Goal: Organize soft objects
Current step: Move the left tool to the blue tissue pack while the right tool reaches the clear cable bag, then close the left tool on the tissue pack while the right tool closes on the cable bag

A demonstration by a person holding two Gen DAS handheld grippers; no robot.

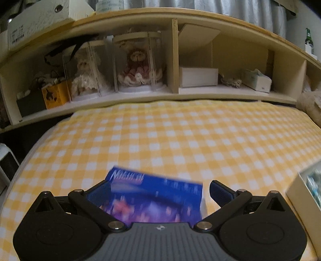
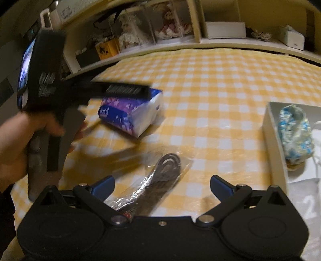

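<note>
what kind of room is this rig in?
Most likely a bedroom: a bed with a yellow checked sheet, a headboard shelf holding cased dolls, and curtains behind it.

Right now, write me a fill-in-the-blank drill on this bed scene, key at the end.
1. The left gripper hovers open over the blue ____ pack.
2. The bedsheet is checked white and ____.
3. Below the right gripper lies a bagged coil of ____.
4. The patterned pouch sits inside a white ____.

Missing: tissue; yellow; cable; box
</note>
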